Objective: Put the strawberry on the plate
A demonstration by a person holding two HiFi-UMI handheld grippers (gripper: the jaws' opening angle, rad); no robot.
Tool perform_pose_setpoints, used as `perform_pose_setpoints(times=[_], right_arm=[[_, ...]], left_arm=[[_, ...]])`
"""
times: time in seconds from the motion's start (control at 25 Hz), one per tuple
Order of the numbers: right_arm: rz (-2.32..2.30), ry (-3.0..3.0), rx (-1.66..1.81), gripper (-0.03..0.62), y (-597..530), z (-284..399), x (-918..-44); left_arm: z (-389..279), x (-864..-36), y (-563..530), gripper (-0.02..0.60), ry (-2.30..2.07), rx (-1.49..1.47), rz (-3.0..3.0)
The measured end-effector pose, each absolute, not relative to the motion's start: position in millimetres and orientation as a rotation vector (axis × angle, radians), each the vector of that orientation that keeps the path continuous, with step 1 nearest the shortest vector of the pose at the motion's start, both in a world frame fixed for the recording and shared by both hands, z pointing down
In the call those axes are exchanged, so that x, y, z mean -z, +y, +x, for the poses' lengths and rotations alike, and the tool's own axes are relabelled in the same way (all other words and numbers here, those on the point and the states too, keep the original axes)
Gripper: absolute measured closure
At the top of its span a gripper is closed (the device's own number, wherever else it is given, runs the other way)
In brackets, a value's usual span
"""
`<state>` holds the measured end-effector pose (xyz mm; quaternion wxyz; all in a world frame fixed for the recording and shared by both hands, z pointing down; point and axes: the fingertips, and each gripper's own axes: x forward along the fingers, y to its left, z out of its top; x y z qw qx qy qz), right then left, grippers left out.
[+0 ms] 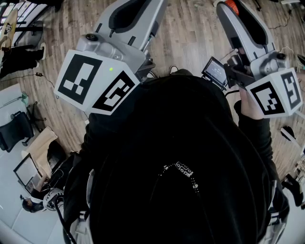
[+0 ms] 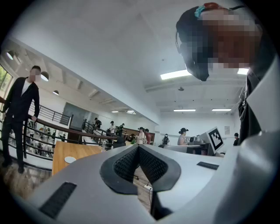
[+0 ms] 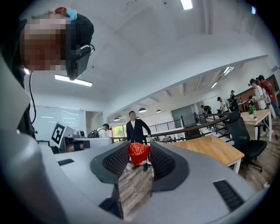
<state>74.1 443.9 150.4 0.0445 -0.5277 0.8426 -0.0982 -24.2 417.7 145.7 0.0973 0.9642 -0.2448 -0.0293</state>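
Observation:
A red strawberry [image 3: 139, 154] sits between the black ribbed pads of my right gripper [image 3: 139, 148], touching both, and the jaws are shut on it. In the head view the same strawberry [image 1: 230, 5] shows as a red spot at the top edge, at the tip of the right gripper held up in front of the person's dark torso. My left gripper [image 2: 138, 148] is also raised, and its pads meet at the tips with nothing between them. No view shows a plate that I can identify as such.
Both gripper views look out across an open office. A wooden table [image 2: 72, 151] with a small white disc [image 2: 70, 159] shows at the left, and another wooden table [image 3: 214, 148] with a black chair [image 3: 245, 135] at the right. A railing and several people stand around; the floor is wood.

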Motion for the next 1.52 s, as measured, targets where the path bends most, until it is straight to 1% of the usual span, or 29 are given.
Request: perform_pose_setpoints(times=[0.24,0.48,0.64,0.8,0.92,1.16,1.36,1.52], right_arm=[[-1.619,2.543,0.362,0.437,447.8,87.7,-150.5],[-1.585,2.607,0.367,0.437,430.7,93.2,-128.6],[-1.507,2.655,0.388,0.437,419.9,85.5,-123.6],[-1.506,2.648,0.387,0.437,435.0,96.2,-146.5],[-1.508,2.651,0.369,0.437,451.5,105.9,-171.4],[-1.502,2.626,0.381,0.437,441.6,120.4,-164.5],[-1.535,2.623,0.392,0.437,440.4,133.0,-167.8],[-1.534,2.629,0.369,0.437,432.7,128.4,-165.6]], left_arm=[[-35.9,-149.4,410.5,0.583,-0.867,0.008,2.848],[-17.9,-136.3,412.0,0.583,-0.885,-0.034,2.830],[-17.7,-126.1,405.6,0.583,-0.912,-0.024,2.835],[-7.4,-144.1,423.3,0.583,-0.941,-0.040,2.866],[11.0,-159.3,446.8,0.583,-0.993,-0.131,2.980],[14.1,-144.2,440.3,0.583,-1.023,-0.139,3.018],[15.9,-143.5,446.9,0.584,-1.076,-0.240,3.050],[17.7,-148.8,437.9,0.584,-1.019,-0.193,3.030]])
